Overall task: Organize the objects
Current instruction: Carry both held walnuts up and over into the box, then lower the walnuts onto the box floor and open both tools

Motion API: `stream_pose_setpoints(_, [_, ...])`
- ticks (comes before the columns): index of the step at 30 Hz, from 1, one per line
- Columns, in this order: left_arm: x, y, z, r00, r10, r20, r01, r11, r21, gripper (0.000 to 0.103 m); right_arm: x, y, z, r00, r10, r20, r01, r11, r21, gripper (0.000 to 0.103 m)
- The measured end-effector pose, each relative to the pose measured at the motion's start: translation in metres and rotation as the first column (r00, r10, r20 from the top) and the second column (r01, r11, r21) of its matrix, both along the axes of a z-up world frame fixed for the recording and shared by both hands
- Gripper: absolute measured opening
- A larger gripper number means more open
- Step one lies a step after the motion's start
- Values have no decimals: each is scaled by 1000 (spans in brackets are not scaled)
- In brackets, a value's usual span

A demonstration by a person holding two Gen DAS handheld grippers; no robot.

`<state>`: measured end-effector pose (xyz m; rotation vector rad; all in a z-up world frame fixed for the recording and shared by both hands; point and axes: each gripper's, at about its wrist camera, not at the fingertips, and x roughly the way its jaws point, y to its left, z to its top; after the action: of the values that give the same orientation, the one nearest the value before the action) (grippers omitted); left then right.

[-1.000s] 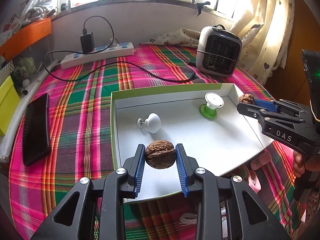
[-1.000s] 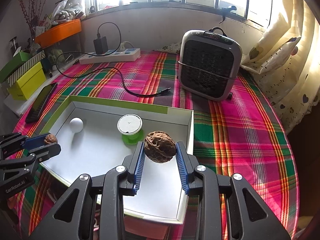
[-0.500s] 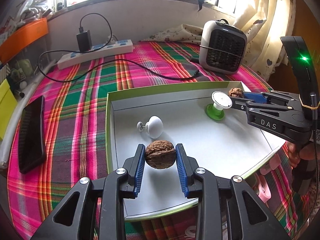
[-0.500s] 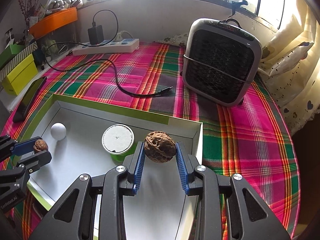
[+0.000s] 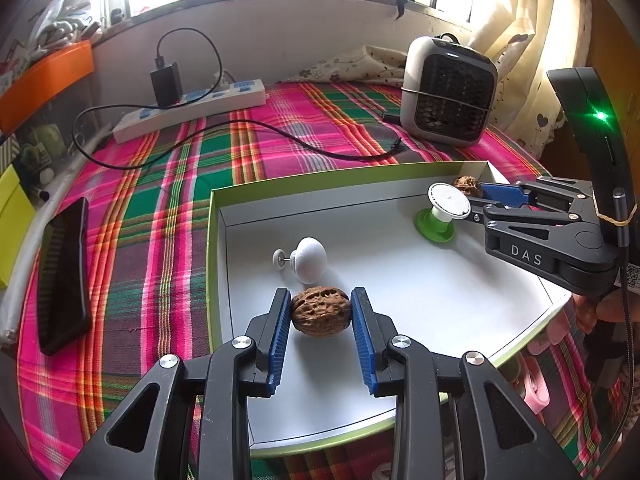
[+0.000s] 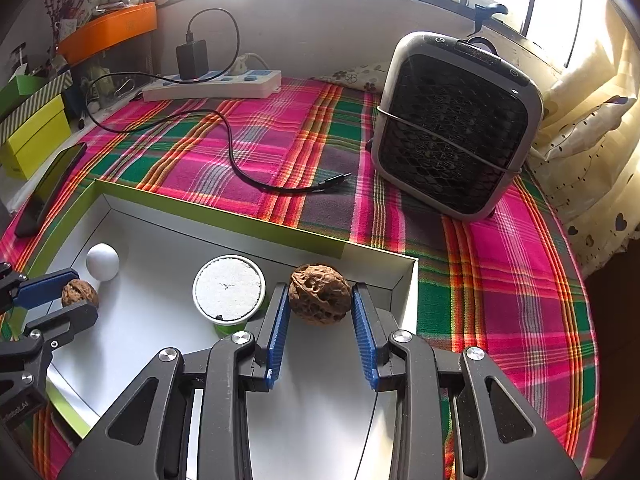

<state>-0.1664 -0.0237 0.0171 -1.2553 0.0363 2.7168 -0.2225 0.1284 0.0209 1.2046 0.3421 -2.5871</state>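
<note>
Two hand-held grippers over an open box during sorting, each carrying a walnut. The left gripper has its jaws clamped on the left walnut, held clear above the white floor of the green-rimmed box near its front-left part, just in front of a white knob that lies on its side. The right gripper has its jaws clamped on the right walnut, poised over the box's far right corner, just beside a white-topped spool on a green base. The step in hand is judged to be placement: both walnuts have been brought over the box but neither rests on its floor yet. The next move calls for lowering each gripper until its nut is at or just above the floor, then parting the jaws gently; walnuts are round and hard, so a drop from height would likely let them roll against the knob or spool. Both grippers slope steeply downward and forward, the fingers side by side, blue ribbed pads pressing each nut at its sides. In the left wrist view the right gripper enters from the right edge, and part of the person's hand shows beneath its body. The box sits on a plaid-covered worktop with a small fan heater, a power strip and a dark phone well apart from it.
</note>
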Motion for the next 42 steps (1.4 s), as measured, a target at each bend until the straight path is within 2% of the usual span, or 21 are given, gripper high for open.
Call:
stream_pose_setpoints(12, [-1,-1,1,1000,0,1,0,1000,-3,29,1,-3,-2,1000,5,-1,-5,1000,11,33])
stream_pose_setpoints(16, [-1,-1,0,1000,-4,2,4,1000,3,32,1,-3,-3,1000,1,-5,-1,1000,13,33])
stream_pose_setpoints(22, [1,-1,1,1000,0,1,0,1000,6,36,3,-2,0,1000,-6,-21,6,1000,15,43])
stream_pose_setpoints(42, [19,1,15,999,-5,-33,6,1000,30,41,23,7,12,998,-35,-52,32,998,-44,47])
